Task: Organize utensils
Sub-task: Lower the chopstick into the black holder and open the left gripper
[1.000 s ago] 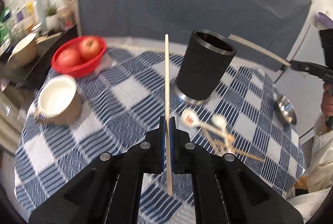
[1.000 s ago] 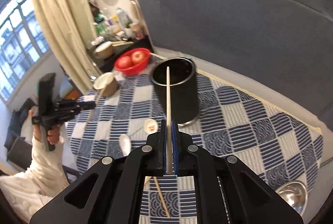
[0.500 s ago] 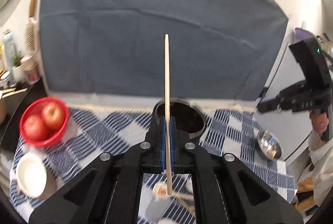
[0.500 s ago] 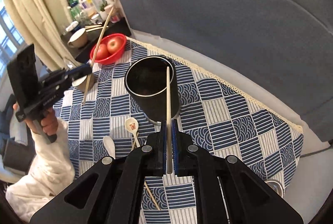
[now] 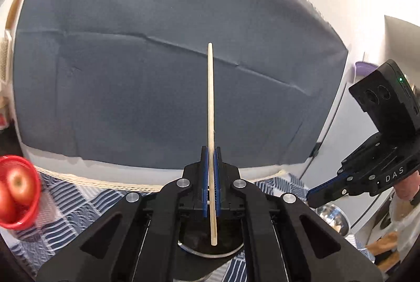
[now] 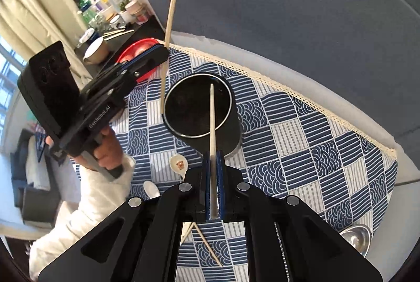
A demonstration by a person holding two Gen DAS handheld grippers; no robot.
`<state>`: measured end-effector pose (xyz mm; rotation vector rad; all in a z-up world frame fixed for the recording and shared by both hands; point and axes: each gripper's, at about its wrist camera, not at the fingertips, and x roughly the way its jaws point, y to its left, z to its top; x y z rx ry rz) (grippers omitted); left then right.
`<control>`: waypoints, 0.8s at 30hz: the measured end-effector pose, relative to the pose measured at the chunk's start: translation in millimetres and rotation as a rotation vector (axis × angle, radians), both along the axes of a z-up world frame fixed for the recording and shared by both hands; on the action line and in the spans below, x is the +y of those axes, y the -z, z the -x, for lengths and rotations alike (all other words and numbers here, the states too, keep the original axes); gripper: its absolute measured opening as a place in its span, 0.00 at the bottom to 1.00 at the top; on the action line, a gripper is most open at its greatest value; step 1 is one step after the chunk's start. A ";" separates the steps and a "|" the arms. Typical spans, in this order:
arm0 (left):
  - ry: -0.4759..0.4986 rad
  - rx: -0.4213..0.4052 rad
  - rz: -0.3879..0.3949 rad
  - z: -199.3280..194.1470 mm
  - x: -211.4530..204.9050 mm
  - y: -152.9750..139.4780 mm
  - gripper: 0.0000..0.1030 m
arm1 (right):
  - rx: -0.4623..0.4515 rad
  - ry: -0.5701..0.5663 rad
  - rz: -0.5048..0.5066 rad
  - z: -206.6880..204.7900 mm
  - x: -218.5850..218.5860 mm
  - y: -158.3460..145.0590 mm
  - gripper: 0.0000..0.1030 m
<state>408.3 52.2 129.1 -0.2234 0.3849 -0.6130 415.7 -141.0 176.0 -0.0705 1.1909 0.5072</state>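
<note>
Two chopsticks held over the holder.
Left gripper (image 6: 164, 52) clamps a chopstick (image 6: 172, 9); right gripper (image 6: 214, 166) clamps another chopstick (image 6: 212, 119) above the black holder (image 6: 199, 108) on the checked cloth (image 6: 302, 140).

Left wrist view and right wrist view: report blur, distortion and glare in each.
Left wrist view: red bowl at the edge motion-smeared, chopstick sharp, backdrop bowed by fisheye. Right wrist view: mostly sharp, window blown out, tablecloth edge curved.
</note>
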 end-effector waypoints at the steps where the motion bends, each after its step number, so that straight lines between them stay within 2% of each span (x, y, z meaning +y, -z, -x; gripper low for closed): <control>1: -0.002 0.005 0.009 -3.4 -0.4 5.3 0.04 | 0.008 0.002 -0.002 -2.6 1.0 1.3 0.05; 7: -0.023 0.016 -0.050 -9.4 -7.8 30.7 0.04 | 0.053 0.014 -0.037 -24.2 7.6 15.7 0.05; 12: -0.036 0.023 -0.108 -1.8 -8.0 39.4 0.04 | 0.069 0.017 -0.082 -40.0 12.8 28.0 0.05; 15: -0.035 0.022 -0.127 6.6 -3.6 39.1 0.05 | 0.044 0.021 -0.105 -44.1 13.3 29.9 0.09; 17: -0.051 0.013 -0.140 11.8 0.0 38.4 0.10 | 0.028 0.017 -0.117 -43.6 10.9 27.3 0.11; 19: -0.062 0.014 -0.148 15.6 2.7 36.5 0.17 | -0.002 0.020 -0.109 -40.4 6.2 22.7 0.26; 20: -0.065 0.008 -0.147 20.0 4.3 34.4 0.25 | -0.025 0.028 -0.101 -38.1 2.6 19.1 0.38; 21: -0.065 0.009 -0.144 21.5 6.8 32.9 0.38 | -0.040 0.032 -0.098 -36.6 -1.4 17.0 0.46; 22: -0.068 0.009 -0.144 24.5 7.6 31.6 0.43 | -0.052 0.034 -0.102 -34.5 -4.6 15.2 0.46; 23: -0.073 0.006 -0.151 28.4 7.2 30.2 0.43 | -0.060 0.032 -0.108 -31.7 -7.8 14.0 0.47; 24: -0.074 0.007 -0.159 30.3 6.4 30.1 0.47 | -0.068 0.025 -0.114 -29.5 -10.2 13.4 0.50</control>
